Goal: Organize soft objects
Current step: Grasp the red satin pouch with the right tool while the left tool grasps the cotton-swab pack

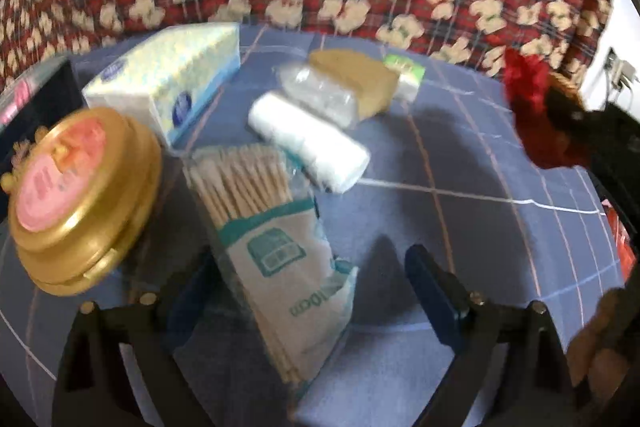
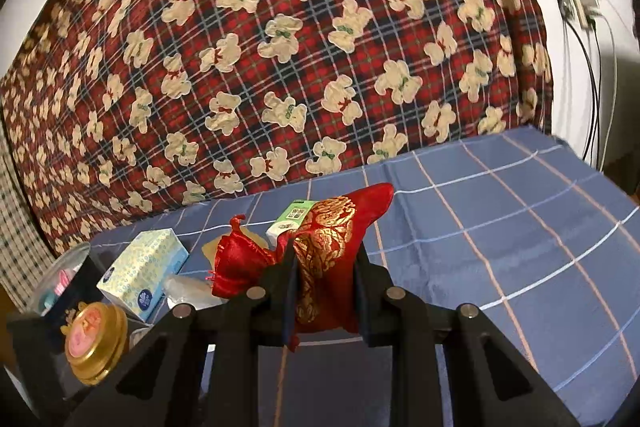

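1. Right hand-held gripper [image 2: 325, 291] clenched on red pouch [image 2: 332, 259], lifted above blue bench [image 2: 500, 227].
2. Left hand-held gripper [image 1: 304, 299] released, straddling swab pack [image 1: 276, 239].
3. Swab pack, tissue box [image 1: 168, 83] behind it, remaining items unsorted.

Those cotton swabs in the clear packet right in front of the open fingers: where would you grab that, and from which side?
Grab the packet of cotton swabs across its narrow width at the printed paper middle, coming down from above. It lies flat and long on the blue checked cloth, running away from the left gripper, whose open fingers already straddle its near end.
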A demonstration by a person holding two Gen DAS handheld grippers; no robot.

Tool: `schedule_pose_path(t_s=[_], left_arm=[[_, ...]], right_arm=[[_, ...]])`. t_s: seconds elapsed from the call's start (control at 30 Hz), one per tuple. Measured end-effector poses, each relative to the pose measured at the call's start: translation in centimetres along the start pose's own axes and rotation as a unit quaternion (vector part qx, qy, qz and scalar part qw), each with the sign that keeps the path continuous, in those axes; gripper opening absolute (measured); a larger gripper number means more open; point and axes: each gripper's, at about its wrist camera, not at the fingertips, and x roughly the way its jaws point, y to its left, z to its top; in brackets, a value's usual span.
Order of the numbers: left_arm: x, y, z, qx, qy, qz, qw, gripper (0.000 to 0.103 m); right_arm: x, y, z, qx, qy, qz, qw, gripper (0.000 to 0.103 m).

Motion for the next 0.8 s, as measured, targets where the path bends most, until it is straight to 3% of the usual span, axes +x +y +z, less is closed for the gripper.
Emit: schedule_pose_path(t_s=[0.1,0.2,0.27,0.37,0.53,0.63,0.8], left_arm=[[0.2,-0.4,0.1,0.010,0.003,-0.003,0.9999,0.089],[0.0,-0.4,0.1,0.014,-0.001,-0.008,0.9999,0.074],[-0.2,0.0,0.3,0.014,-0.005,-0.025,0.9996,0.056],[-0.4,1.0,0.5,-0.002,-0.007,-0.055,0.9985,0.046],[-0.7,2.9,0.5,-0.030,-0.009,-0.134,0.9905,0.041],[-1.8,3.2,0.2,-0.022,-0.032,-0.182,0.9825,0.041],[-4.1,2.8,0.1,0.010,-0.089,-0.202,0.9753,0.041]], right_arm=[[0.2,-0.5,0.0,0.015,0.005,0.004,1.000,0.026],[0.3,-0.6,0.0,0.018,0.009,0.005,1.000,0.026],[0.5,-0.5,-0.1,0.016,0.012,0.005,1.000,0.026],[0.5,-0.5,-0.1,0.013,0.012,0.004,1.000,0.026],[0.6,-0.8,-0.1,0.017,0.013,-0.001,1.000,0.026],[0.5,-1.1,-0.1,0.021,0.010,-0.005,1.000,0.026],[-0.3,-1.5,0.2,0.030,-0.013,-0.009,0.999,0.026]])
